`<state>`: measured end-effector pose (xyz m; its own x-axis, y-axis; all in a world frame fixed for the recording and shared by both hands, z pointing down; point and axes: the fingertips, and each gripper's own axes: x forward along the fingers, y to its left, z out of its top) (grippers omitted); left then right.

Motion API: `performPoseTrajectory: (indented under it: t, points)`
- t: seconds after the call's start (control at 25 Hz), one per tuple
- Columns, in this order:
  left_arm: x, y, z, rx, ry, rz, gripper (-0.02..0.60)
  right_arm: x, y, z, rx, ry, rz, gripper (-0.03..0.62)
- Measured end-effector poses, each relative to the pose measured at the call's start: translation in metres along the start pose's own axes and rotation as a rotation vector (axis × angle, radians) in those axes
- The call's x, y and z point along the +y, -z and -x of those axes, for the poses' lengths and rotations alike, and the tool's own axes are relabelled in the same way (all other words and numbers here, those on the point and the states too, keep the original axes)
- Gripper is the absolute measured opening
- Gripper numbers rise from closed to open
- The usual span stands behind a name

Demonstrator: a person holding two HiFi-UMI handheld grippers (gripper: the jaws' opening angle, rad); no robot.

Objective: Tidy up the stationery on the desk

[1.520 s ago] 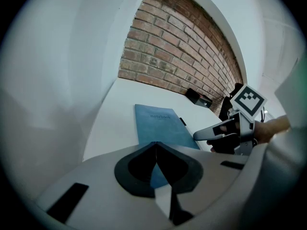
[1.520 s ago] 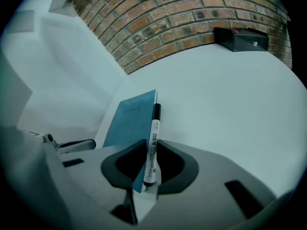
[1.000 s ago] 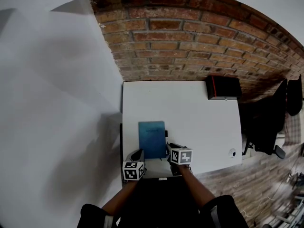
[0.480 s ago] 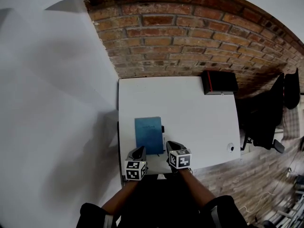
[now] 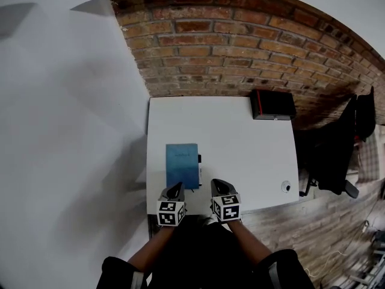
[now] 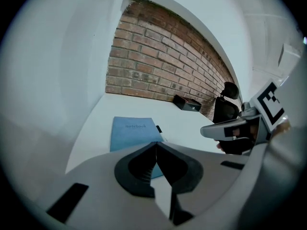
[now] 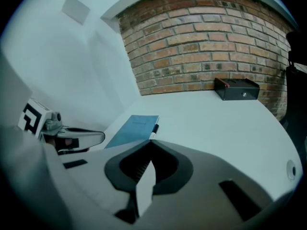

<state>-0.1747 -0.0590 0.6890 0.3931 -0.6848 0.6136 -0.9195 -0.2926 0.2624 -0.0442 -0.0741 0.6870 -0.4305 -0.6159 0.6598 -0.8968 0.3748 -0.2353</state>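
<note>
Table: white rectangular table (image 5: 240, 131), far edge pushed up against a red brick wall (image 5: 240, 47)
Notebook spot: blue rectangular notebook (image 5: 182, 165) lying flat on the left part of the table, nearer the person's edge than the wall
Notebook axis: long sides run pretty much straight from the person toward the brick wall, short sides parallel to the near table edge
Notebook facing: cover title sits at the far end and reads right way up from the person's side, so the top points at the wall
Pen: thin black pen (image 5: 199, 159) just beside the notebook's right long edge and parallel to it; can't tell if they actually touch
Left gripper: left gripper (image 6: 156, 143) has its jaws fully together with nothing in them, tip at the notebook's near edge
Right gripper: right gripper (image 7: 149, 141) is closed and empty too, just right of the notebook's near end
Other stuff: black box with a red stripe (image 5: 272, 104) at the far right by the wall, well apart from the notebook; black office chair (image 5: 334, 161) off the table's right side
</note>
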Motion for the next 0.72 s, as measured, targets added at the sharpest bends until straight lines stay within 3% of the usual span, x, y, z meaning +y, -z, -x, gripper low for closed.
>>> performPoseTrajectory:
  t: [0.16,0.48,0.72]
  points:
    - [-0.027,0.005,0.012,-0.022,-0.009,-0.004,0.014,-0.002,0.004,0.031,-0.029,-0.003,0.073,0.021]
    - [-0.069,0.016,0.036,-0.068,-0.013,-0.021,0.015,-0.003,0.013,0.091,-0.124,-0.012,0.061,0.021]
    - [-0.093,0.014,0.061,-0.116,-0.029,-0.054,0.015,0.006,0.019,0.135,-0.177,-0.014,0.153,0.021]
